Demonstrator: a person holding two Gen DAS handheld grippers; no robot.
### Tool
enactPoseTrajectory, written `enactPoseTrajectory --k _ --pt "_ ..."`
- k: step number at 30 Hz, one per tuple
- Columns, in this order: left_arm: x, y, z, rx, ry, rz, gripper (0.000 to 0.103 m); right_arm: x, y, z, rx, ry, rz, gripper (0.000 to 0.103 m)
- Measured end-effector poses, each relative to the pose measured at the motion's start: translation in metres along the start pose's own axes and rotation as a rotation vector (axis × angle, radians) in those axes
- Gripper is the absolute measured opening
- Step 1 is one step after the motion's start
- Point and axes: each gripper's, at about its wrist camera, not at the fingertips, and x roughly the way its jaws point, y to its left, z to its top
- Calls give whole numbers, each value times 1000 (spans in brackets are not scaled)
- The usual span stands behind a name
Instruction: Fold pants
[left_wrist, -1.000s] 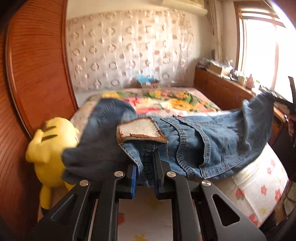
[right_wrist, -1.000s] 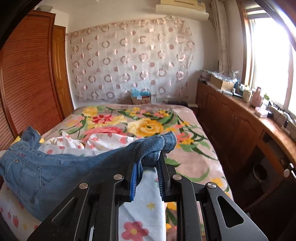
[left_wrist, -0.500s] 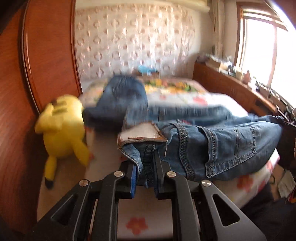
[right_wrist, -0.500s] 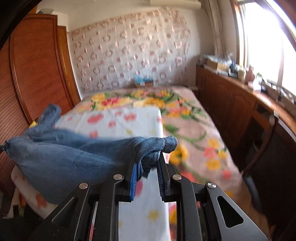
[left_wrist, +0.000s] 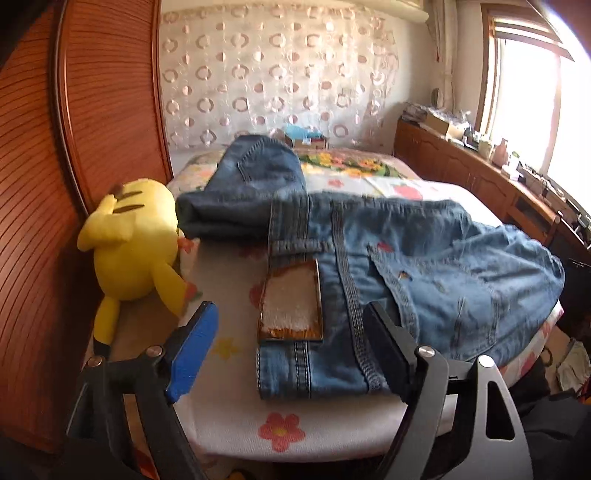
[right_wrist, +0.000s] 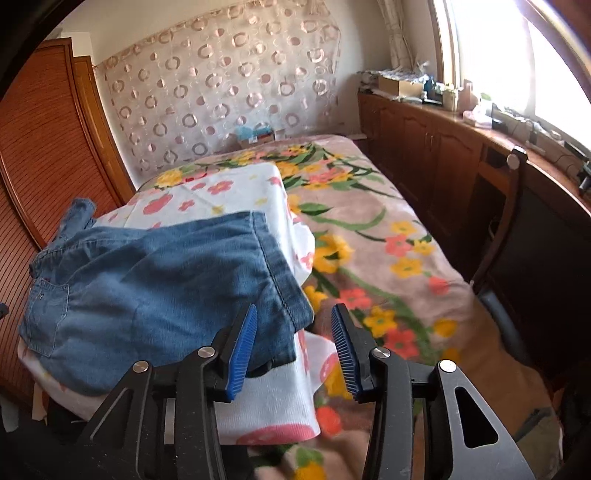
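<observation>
1. Since the earlier frames, both tongs have let go of the jeans; before, each was clamped on denim held above the bed, and now the garment lies spread on the white flowered sheet.
2. We note the left tongs stand wide apart, blue pad at left, dark pad at right, nothing between them touching the pads. The waistband corner lies between and just ahead of the fingers.
3. We note the right tongs are also apart. The hem end of the jeans lies beside the left blue pad and may brush it; we cannot tell from this view.
4. Jeans position, left view: waistband toward the camera, brown leather label face up near the waistband edge. A folded, darker part of the denim rests at the far left, beyond the label.
5. Jeans position, right view: back pocket visible at the far left, hem near the sheet's right edge.
6. Yellow plush toy sits on the bed against the wooden wardrobe, just beside the folded denim.
7. Flowered blanket covers the bed under the white sheet.
</observation>
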Motion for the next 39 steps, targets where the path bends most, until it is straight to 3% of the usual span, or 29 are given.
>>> enactPoseTrajectory --k 10,20,39 --pt "4 -45 20 68 -47 -33 81 21 7 1 1 -30 65 44" --pt "18 -94 31 109 -46 -119 81 15 6 2 -28 -32 45 49" --pt "35 -158 33 193 -13 -196 81 4 1 -6 -21 -15 37 49"
